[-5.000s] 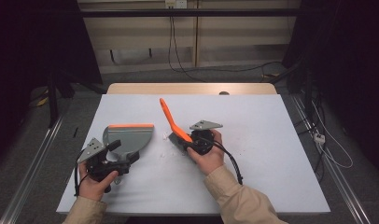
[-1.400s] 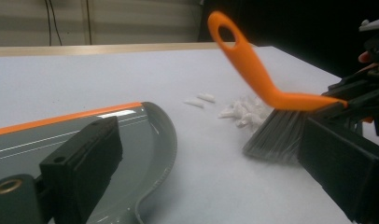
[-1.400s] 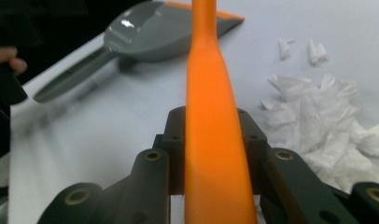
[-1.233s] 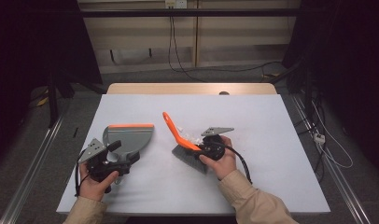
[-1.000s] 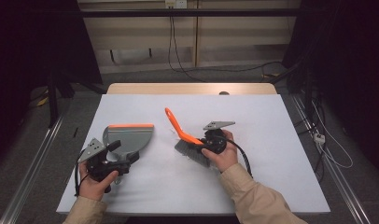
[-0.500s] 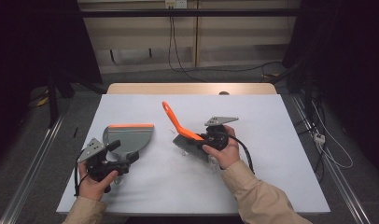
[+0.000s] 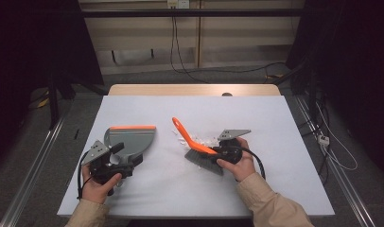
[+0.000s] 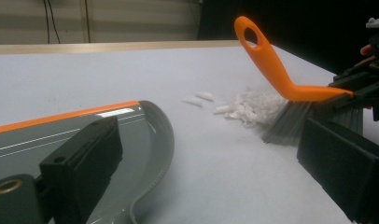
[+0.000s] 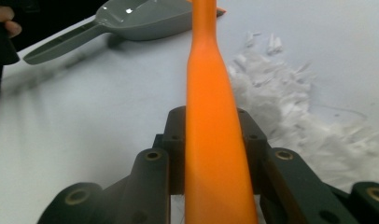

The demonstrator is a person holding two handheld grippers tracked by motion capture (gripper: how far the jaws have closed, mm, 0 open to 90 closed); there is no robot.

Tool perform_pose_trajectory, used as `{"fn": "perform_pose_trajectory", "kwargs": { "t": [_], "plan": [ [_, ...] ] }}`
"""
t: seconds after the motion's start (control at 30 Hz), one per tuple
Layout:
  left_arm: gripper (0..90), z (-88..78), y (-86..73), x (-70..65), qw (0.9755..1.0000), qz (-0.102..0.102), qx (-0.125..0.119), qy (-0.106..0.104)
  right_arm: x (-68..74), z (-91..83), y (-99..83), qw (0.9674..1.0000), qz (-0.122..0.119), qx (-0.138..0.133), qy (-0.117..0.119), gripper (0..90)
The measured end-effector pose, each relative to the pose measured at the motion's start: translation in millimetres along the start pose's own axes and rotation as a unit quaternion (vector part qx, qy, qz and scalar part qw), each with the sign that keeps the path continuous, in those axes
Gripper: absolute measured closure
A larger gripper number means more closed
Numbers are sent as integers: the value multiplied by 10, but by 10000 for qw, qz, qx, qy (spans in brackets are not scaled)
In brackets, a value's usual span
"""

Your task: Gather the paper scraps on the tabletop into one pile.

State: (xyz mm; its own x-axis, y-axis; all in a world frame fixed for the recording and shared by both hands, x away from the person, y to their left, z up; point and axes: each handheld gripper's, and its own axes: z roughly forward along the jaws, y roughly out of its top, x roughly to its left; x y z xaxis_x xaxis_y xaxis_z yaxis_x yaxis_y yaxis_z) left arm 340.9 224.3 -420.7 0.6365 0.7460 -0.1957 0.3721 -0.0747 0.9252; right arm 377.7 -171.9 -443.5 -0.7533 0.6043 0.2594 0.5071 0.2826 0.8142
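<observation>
Right gripper view: brush (image 9: 211, 116) clamped between fingers (image 9: 166, 170).

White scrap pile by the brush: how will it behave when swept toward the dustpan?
The white scraps look like small, thin, loose flakes, so they are probably very light and apt to scatter. Two strays already lie apart. They would likely slide easily on the smooth table.

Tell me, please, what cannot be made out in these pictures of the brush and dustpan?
- High view: the white scraps are too small to count, partly behind the brush.
- Right gripper view: the brush's bristles are hidden beneath its orange handle.
- Left gripper view: the dustpan is cut off by the left edge.
</observation>
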Motion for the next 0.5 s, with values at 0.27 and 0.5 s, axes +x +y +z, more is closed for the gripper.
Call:
{"fn": "perform_pose_trajectory", "kwargs": {
  "t": [0.27, 0.5],
  "plan": [
    [63, -8, 1, 21, 10000, -45, -48, 11, -119, 112, 189, 9998, -51, -159, -81, 716],
    [63, -15, 2, 25, 10000, -9, -31, -3, 3, 39, 380, 9991, -211, -376, 40, 716]
  ]
}}
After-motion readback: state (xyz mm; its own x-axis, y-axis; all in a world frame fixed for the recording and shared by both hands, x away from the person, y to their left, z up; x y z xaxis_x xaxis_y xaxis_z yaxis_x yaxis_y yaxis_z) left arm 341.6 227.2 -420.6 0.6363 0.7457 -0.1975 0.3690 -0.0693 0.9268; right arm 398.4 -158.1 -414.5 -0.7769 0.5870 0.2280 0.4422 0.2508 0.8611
